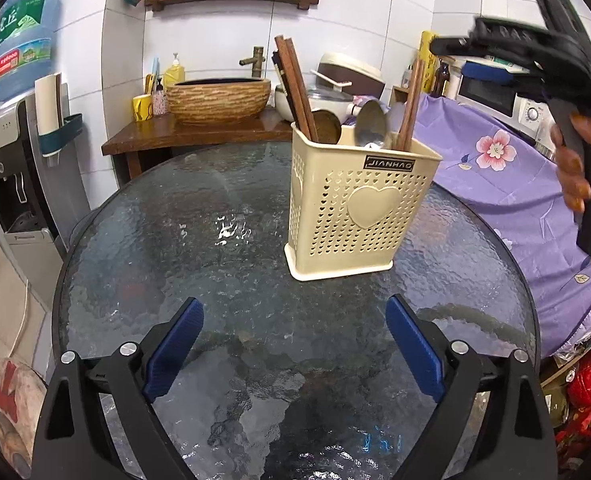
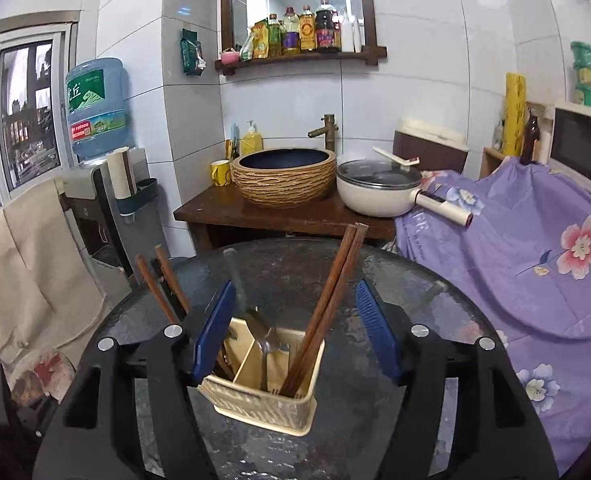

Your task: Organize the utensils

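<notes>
now the right gripper [image 2: 295,332] hangs open over the cream holder [image 2: 261,380] mid-table, chopsticks [image 2: 323,308] standing free in its right slot; left gripper [image 1: 295,348] idles open nearby. next, lift clear.

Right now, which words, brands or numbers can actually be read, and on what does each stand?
"JIANHAO": dark plate on the cream utensil holder.
"丘": green label of the water jug; its other characters and the red strip are too blurred.
Shelf bottles: labels too small.
Blue marks on the glass table: unreadable.
</notes>
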`<state>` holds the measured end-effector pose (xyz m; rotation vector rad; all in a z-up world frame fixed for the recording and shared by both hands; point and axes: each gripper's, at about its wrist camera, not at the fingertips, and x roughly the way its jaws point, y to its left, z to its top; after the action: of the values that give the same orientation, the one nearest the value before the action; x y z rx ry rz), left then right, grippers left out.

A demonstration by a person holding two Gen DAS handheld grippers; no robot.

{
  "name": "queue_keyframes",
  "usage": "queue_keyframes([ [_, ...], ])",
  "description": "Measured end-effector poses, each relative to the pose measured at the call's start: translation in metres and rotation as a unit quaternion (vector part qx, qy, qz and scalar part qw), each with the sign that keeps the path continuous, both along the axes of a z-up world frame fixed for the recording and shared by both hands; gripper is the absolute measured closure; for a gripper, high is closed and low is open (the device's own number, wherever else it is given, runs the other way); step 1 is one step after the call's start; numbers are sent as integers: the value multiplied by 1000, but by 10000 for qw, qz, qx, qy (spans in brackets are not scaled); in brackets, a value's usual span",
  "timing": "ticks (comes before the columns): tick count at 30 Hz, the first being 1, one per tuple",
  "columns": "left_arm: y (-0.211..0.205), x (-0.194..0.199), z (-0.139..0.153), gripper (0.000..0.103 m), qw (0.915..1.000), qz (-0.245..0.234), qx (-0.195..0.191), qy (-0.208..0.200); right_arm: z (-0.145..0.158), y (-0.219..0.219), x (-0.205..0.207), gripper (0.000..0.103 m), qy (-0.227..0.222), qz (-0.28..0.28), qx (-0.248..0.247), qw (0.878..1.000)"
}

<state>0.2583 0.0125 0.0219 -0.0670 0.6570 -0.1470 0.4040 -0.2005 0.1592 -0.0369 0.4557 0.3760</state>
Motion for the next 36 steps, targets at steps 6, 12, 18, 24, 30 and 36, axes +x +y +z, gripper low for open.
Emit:
queue_keyframes([
  [6,-2,-27,-3,6,9969,40,340,-715,-33,-9,-81,10,-663,-36,-53,9978],
  [12,16,-66,-15,6,9939,264,-78,-1072,-90,-25,-167,6,-862,-120,29,9962],
  [18,1,-108,-20,6,9909,243,313,-1285,-141,-43,-240,6,-736,-251,298,9965],
  [24,-23,-154,-23,6,9853,-4,671,-1572,-151,-57,-289,6,-857,-287,336,9953],
  [30,-20,-182,-22,6,9867,2,498,-1546,-152,-67,-324,6,-1011,-302,388,9937],
  [36,-11,-205,-13,6,9838,-19,255,-1773,-144,-75,-345,6,-1157,-247,494,9917],
])
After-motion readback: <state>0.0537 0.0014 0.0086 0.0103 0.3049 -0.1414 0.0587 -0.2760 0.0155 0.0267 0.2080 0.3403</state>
